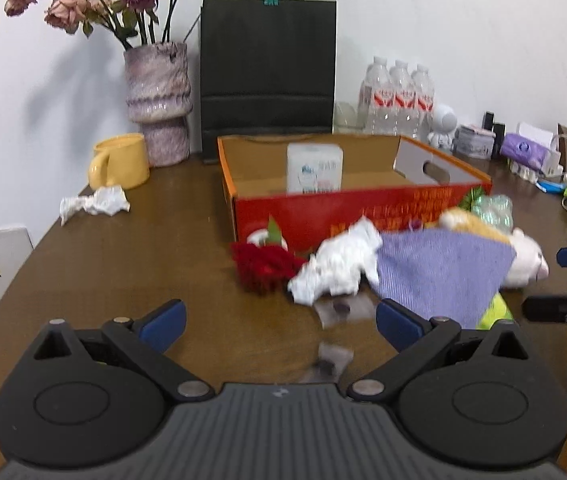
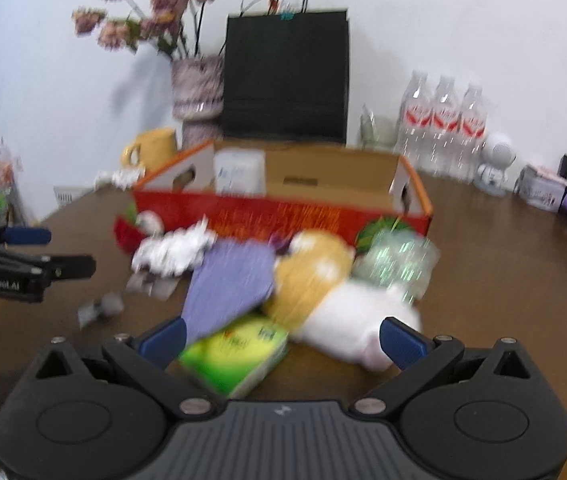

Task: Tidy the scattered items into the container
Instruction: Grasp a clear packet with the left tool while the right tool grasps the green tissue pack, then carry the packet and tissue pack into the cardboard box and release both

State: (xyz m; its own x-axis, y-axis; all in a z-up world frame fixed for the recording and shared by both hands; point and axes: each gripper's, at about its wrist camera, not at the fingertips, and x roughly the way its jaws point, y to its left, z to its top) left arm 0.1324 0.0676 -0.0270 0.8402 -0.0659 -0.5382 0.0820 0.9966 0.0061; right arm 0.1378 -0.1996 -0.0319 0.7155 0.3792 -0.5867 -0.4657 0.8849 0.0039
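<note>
While both tools hover level above the brown bench (image 1: pixel 123 264), the left gripper (image 1: pixel 279 322) and right gripper (image 2: pixel 281 342) point forward with jaws spread wide and holding nothing. Crumpled paper (image 1: pixel 335 268), a purple cloth (image 1: pixel 443 276), a green packet (image 2: pixel 235 354) and a white plush toy (image 2: pixel 355 326) lie heaped just before the red cardboard box (image 1: pixel 347 216), which holds a tissue pack (image 1: pixel 314 168).

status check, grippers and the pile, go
Left gripper open, empty. Right gripper open over green packet. Pile outside red box. Nothing blocking.
</note>
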